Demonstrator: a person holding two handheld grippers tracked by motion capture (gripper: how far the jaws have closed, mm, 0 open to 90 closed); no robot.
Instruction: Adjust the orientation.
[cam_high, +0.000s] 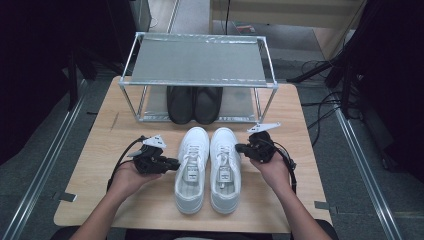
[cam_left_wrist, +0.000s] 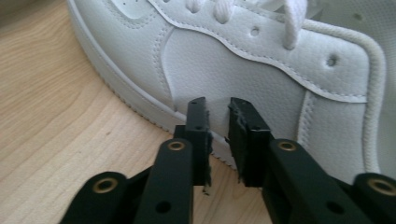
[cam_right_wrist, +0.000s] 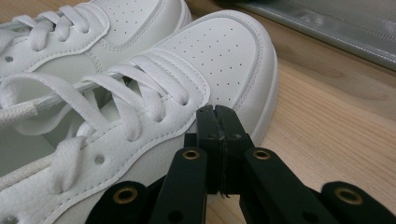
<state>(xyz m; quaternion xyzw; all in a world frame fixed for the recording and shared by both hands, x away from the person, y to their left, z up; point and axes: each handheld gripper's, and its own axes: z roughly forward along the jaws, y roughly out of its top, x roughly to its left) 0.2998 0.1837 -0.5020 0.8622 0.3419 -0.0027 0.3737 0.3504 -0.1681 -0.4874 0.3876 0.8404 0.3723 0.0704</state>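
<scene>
Found a pair of white sneakers side by side in the middle of the tabletop (cam_high: 100, 150), toes pointing away toward a metal rack (cam_high: 197, 60) at the far edge, laces done up. Noted a pair of black shoes (cam_high: 195, 102) tucked on the rack's lower shelf, straight behind the white pair and a little apart from their toes. Held the left tool (cam_high: 175, 162) low and level in the left hand, aimed sideways at the outer flank of the left sneaker (cam_high: 192, 165), about level with the lacing. Kept its jaws a narrow gap apart, with nothing between them. Saw, through the left gripper view, the two black tips standing just before the sneaker's side panel, right above the sole line; could not tell whether they touched the leather. Held the right tool (cam_high: 239, 148) in the right hand on the opposite side, pointed inward at the outer flank of the right sneaker (cam_high: 225, 165), somewhat nearer the toe than the left tool's spot. Had its jaws pressed together, pad against pad, gripping nothing. Saw, through the right gripper view, the joined tips just beside the edge of the perforated toe cap, below the front eyelets, with contact uncertain. Left both sneakers flat on their soles on the wood, close beside each other.
</scene>
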